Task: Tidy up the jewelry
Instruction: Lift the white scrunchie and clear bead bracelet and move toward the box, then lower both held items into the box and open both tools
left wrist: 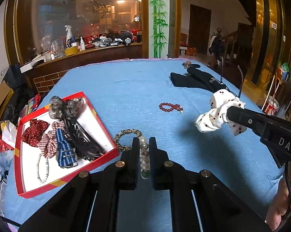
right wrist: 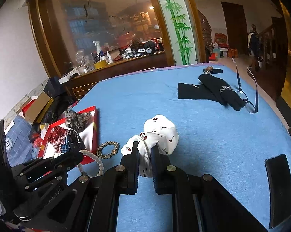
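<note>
My left gripper (left wrist: 144, 145) is shut on a clear bead bracelet (left wrist: 144, 154), held just right of the red box (left wrist: 66, 179); it also shows in the right wrist view (right wrist: 75, 159) with the bracelet (right wrist: 93, 157) hanging from it. My right gripper (right wrist: 145, 150) is shut on a white cherry-print scrunchie (right wrist: 160, 133), lifted above the blue cloth; the scrunchie also shows in the left wrist view (left wrist: 215, 116). The box holds scrunchies, a striped strap, dark hairbands and a small white bead bracelet (left wrist: 42, 169). A leopard scrunchie (left wrist: 126, 135) and a red bead bracelet (left wrist: 169, 107) lie on the cloth.
Black gloves (right wrist: 209, 91), glasses (right wrist: 247, 100) and a small key-like bunch (right wrist: 211, 70) lie at the far right of the blue table (left wrist: 116, 81). A black flat object (right wrist: 278, 189) lies near right. Clutter and bags stand left of the table.
</note>
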Available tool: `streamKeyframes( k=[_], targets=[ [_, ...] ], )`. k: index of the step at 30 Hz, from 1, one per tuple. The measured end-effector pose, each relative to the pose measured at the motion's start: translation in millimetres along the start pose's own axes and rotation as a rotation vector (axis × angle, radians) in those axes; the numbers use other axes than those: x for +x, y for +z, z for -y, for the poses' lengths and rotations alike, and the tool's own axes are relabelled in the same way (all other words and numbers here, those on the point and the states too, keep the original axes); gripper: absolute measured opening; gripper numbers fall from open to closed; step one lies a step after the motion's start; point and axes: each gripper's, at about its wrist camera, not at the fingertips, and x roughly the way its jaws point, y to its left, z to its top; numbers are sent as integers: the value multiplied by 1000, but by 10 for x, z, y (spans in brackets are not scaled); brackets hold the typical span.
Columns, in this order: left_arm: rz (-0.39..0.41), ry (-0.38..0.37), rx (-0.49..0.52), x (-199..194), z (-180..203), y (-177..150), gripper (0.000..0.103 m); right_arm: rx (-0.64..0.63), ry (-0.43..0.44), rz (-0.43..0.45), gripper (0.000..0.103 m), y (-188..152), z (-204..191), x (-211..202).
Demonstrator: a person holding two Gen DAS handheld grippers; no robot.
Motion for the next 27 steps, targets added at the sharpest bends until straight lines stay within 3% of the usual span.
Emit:
streamKeyframes(
  k=[15,27],
  targets=[
    [52,29,-57,-220,-339,18,9,-83,34,3,12,54,-403,-20],
    [111,128,-170,-410,-1012,95,9,-191,112,18,13,211,-1048,79]
  ],
)
